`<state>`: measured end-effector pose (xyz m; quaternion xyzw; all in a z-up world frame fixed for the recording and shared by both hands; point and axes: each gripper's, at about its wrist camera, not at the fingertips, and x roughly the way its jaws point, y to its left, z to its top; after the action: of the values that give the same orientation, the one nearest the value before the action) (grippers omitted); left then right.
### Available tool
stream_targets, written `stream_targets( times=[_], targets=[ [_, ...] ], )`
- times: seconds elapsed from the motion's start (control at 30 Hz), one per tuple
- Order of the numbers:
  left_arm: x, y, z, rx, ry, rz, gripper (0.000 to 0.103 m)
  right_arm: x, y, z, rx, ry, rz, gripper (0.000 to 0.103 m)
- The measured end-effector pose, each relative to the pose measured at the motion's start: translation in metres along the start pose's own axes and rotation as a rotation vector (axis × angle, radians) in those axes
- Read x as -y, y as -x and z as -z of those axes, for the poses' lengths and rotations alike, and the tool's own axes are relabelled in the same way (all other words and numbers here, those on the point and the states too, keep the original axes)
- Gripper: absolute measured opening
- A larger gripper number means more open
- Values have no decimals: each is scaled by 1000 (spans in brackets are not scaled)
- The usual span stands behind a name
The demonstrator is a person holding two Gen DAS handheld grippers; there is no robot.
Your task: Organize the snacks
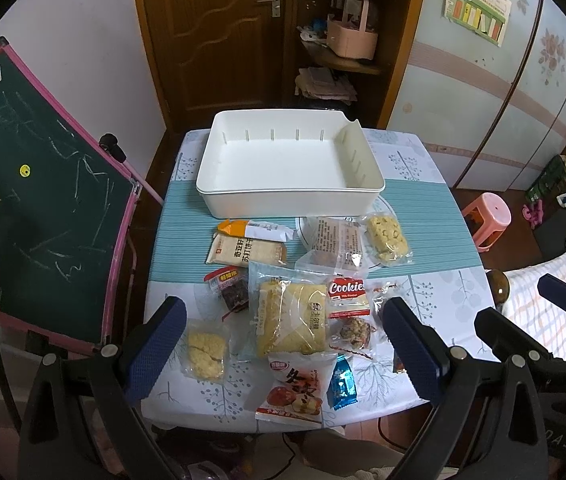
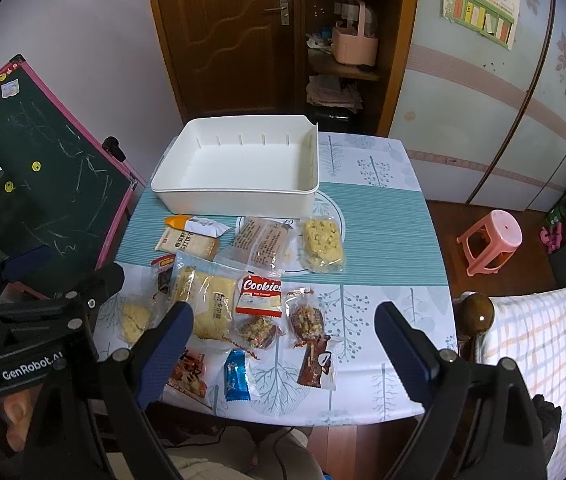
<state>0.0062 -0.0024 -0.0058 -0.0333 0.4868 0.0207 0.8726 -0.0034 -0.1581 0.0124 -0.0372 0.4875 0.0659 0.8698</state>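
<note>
— While hovering above the near edge of the table (image 1: pixel 423 200), holding the left gripper (image 1: pixel 283 312) spread wide, pinching nothing.

— Doing the same with the right gripper (image 2: pixel 283 312): fingers far apart, gripping nothing, hanging over the near right part of the patterned cloth.

— Seeing the snacks where?

— Seeing them lying loose on the cloth, all outside the white bin (image 1: pixel 291 200), filling the near half of the table.

— Spotting which ones?

— Spotting a big yellow bread packet (image 1: pixel 291 320) in the middle, touching a red Cookies packet (image 1: pixel 347 294) on its right. Finding a pale crisp-rice packet (image 1: pixel 205 354) near the left finger. Noticing a blue wrapper (image 1: pixel 341 384) and a red-and-white packet (image 1: pixel 295 392) just beside each other at the near edge. Picking out a brown wrapper (image 2: pixel 317 364) further right in the right wrist view.

— And nearer the bin?

— Making out a tan cracker packet (image 1: pixel 249 250), an orange-and-white packet (image 1: pixel 255 229) just behind it, a clear packet with brown print (image 1: pixel 335 240) and another yellow crisp square (image 1: pixel 387 240), all in front of the bin's front wall.

— Describing the bin itself?

— Standing at the far end, open side up, showing a white floor and slotted walls.

— Glancing around?

— Catching a green chalkboard (image 1: pixel 43 220) leaning left of the table and a pink stool (image 1: pixel 491 216) on the floor to the right.
</note>
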Motion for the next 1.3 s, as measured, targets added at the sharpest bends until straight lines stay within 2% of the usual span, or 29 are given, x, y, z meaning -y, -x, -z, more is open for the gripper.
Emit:
stream_targets(
  times=[0.87, 1.3],
  targets=[
    [1, -2, 7, 2, 1, -1, 98, -2, -6, 6, 7, 3, -36, 93],
    [-3, -4, 9, 27, 8, -21, 98, 7, -1, 6, 49, -4, -34, 93]
  ],
)
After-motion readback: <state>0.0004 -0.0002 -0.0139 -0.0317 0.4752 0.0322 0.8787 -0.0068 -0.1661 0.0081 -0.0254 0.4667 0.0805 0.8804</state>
